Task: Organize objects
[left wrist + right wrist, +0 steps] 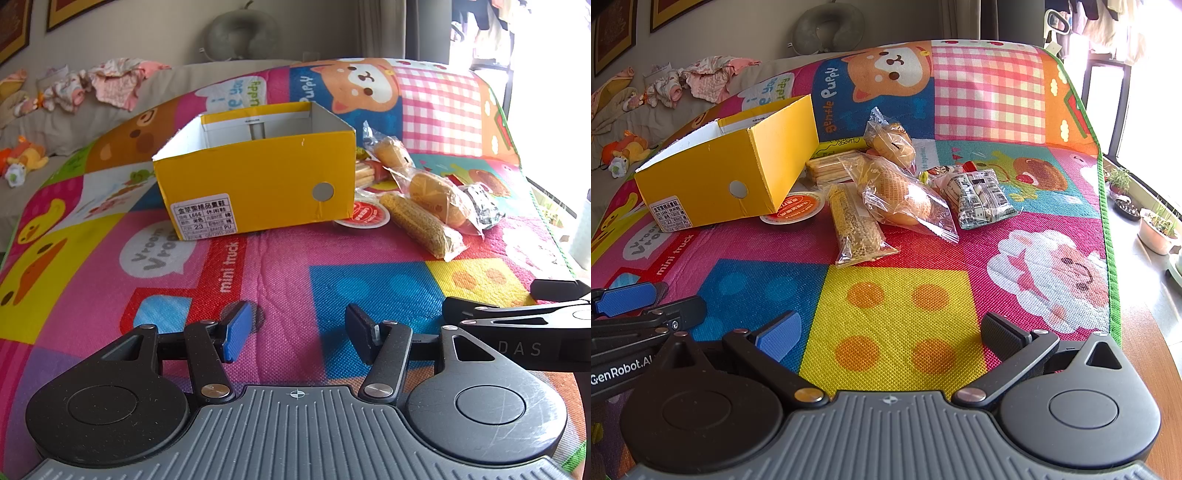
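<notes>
An open yellow shoebox (pixel 255 173) (pixel 727 173) stands on the colourful play mat (pixel 332 273) (pixel 901 325). Right of it lie several wrapped snacks: a grain bar (pixel 855 225) (pixel 417 225), bagged buns (pixel 905 195) (pixel 437 197) (pixel 892 142), a black-and-white packet (pixel 979 197) (pixel 480 206), a biscuit pack (pixel 829 168) and a round orange-lidded cup (pixel 794 210) (pixel 365 214). My left gripper (pixel 297 336) is open and empty, low over the mat before the box. My right gripper (pixel 892 334) is open and empty, nearer than the snacks.
A sofa with clothes (pixel 92 85) and soft toys (pixel 22 155) lies behind the mat at the left. A grey neck pillow (pixel 829 26) rests against the wall. Potted plants (pixel 1156 221) stand by the window at the right. The mat's green edge (pixel 1108 221) runs along the right.
</notes>
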